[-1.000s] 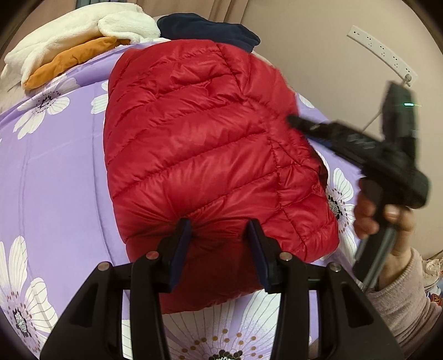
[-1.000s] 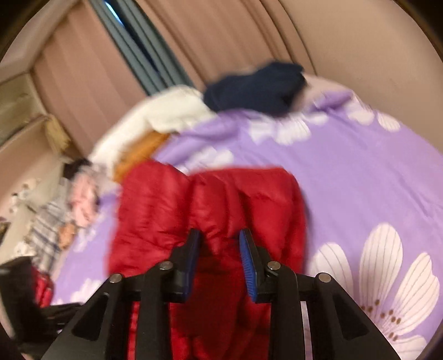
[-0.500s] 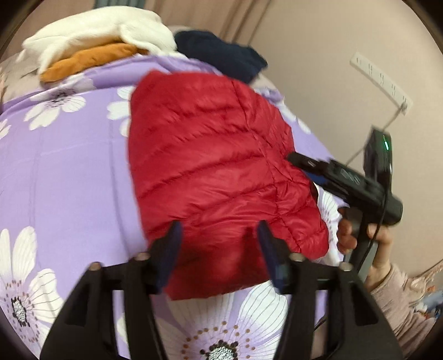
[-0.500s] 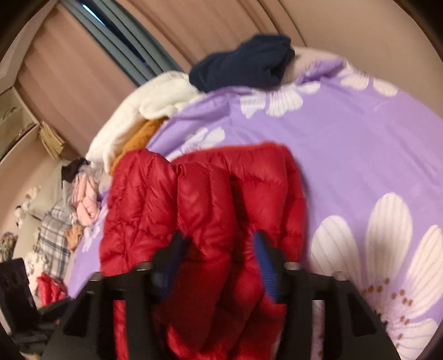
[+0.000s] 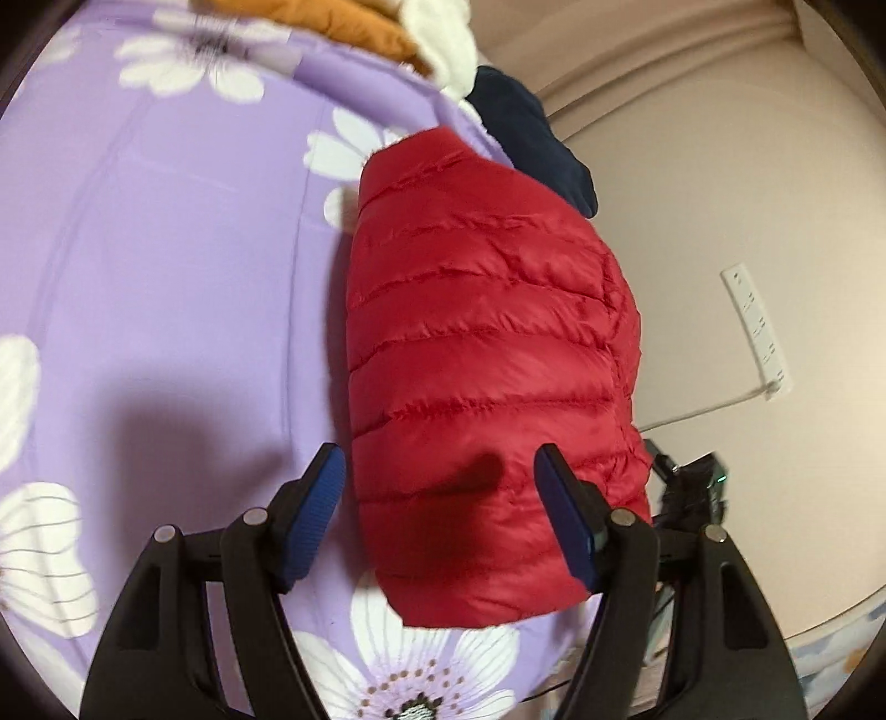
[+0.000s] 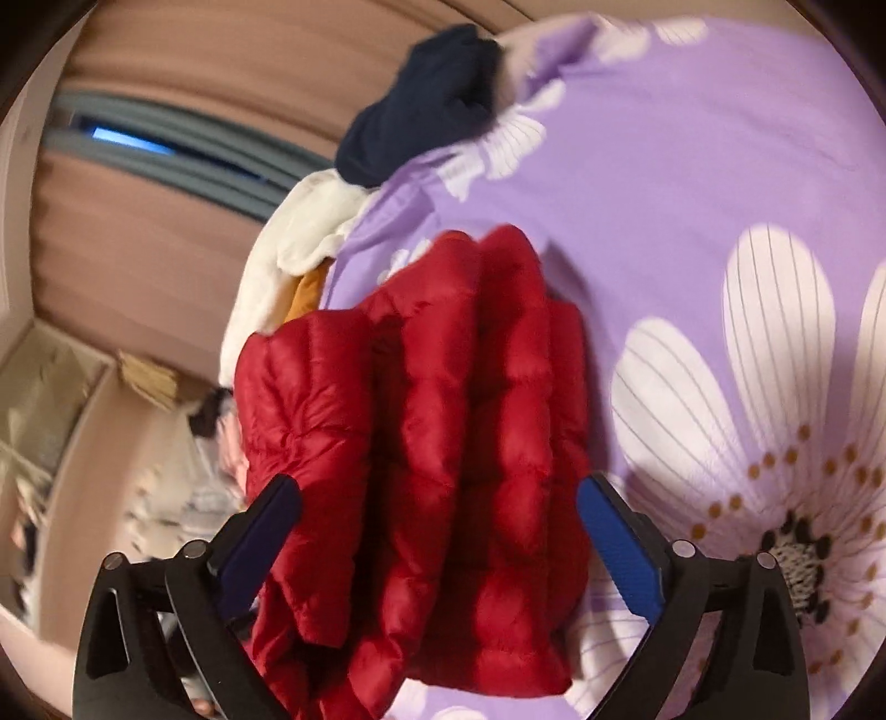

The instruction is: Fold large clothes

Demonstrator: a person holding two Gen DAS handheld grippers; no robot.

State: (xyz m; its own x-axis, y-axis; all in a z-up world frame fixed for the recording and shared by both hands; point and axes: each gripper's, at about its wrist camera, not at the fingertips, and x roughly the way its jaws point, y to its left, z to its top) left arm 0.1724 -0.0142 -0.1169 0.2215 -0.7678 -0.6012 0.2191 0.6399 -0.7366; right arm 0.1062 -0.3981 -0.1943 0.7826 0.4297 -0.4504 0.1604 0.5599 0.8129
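A red quilted puffer jacket [image 5: 487, 354] lies folded into a compact bundle on the purple flowered bed sheet [image 5: 166, 277]. My left gripper [image 5: 443, 498] hovers over its near end. The jaws are opening and the blue pads stand clear of the fabric on either side. In the right wrist view the same jacket [image 6: 443, 415] shows its stacked layers from the side. My right gripper [image 6: 443, 531] straddles it with its jaws opening wide and no pad pressing on it. The right gripper's black body [image 5: 692, 493] shows at the jacket's right edge.
A navy garment [image 5: 531, 149] lies beyond the jacket, beside a white one [image 5: 443, 39] and an orange one [image 5: 332, 22]. A wall with a power strip [image 5: 756, 332] runs along the bed's right. Curtains and floor clutter [image 6: 183, 498] lie past the bed's other side.
Both grippers were shut on the jacket's near edge and have opened and let it go. Both views have rolled, and the left gripper has shifted sideways.
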